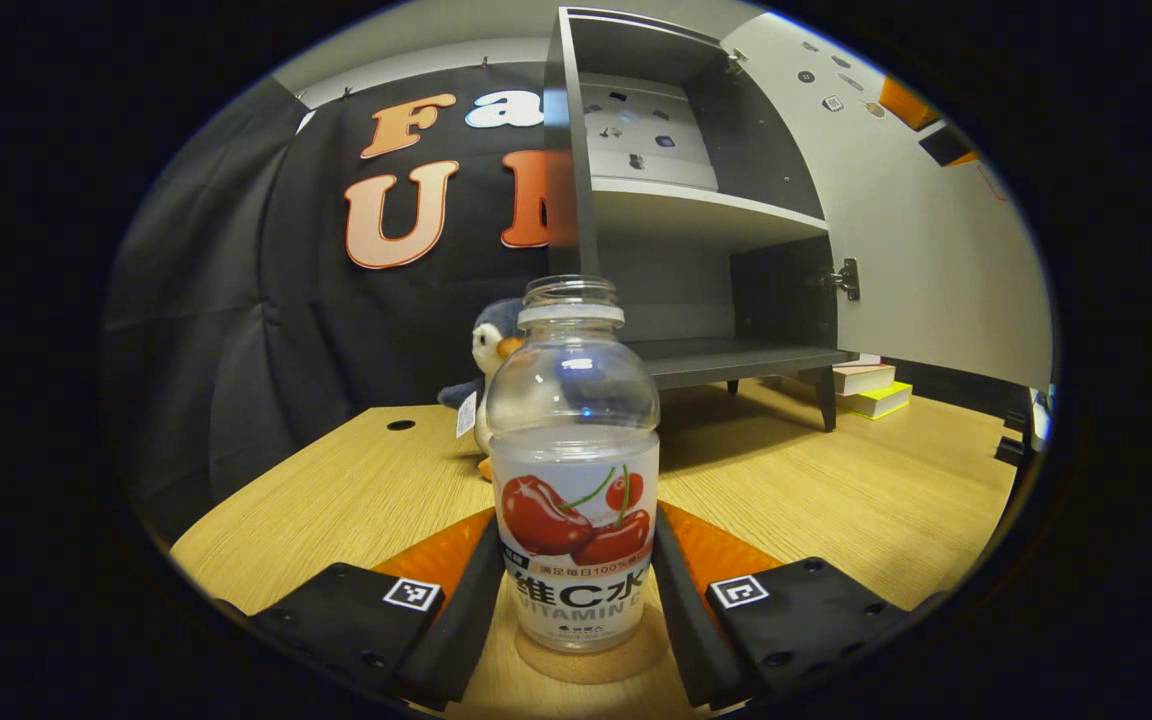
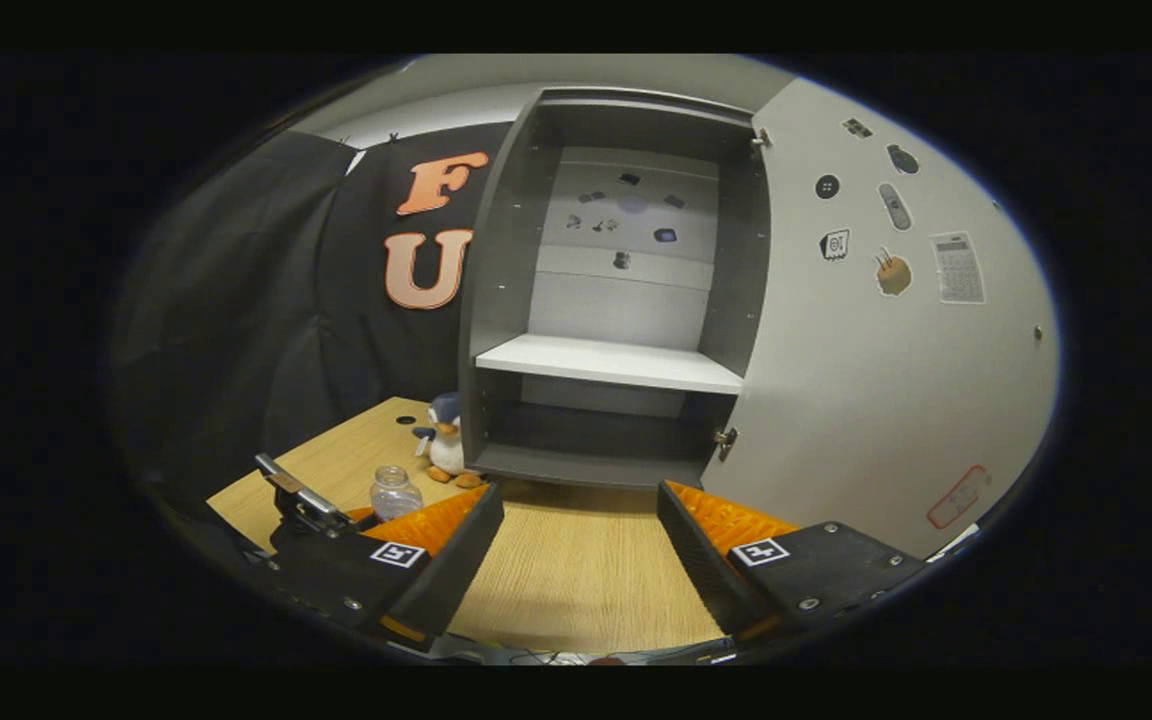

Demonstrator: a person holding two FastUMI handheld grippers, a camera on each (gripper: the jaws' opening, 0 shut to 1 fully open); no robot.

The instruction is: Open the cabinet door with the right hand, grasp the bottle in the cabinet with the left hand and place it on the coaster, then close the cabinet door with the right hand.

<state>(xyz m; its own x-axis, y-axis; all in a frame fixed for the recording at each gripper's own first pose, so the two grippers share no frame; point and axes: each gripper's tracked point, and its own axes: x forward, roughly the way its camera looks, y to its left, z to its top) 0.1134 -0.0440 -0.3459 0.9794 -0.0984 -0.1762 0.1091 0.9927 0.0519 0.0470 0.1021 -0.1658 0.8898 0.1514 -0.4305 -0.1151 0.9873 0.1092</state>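
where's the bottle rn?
In the left gripper view the bottle stands upright on the coaster on the wooden table, between the left gripper fingers, in front of the penguin toy and the open cabinet.

Dim booth, soft overhead light, fisheye bending at edges, mostly sharp focus

We saw a plush penguin [image 2: 444,447] on the wooden table [image 1: 356,490] at frame centre-left, and stacked books [image 1: 871,388] at right.
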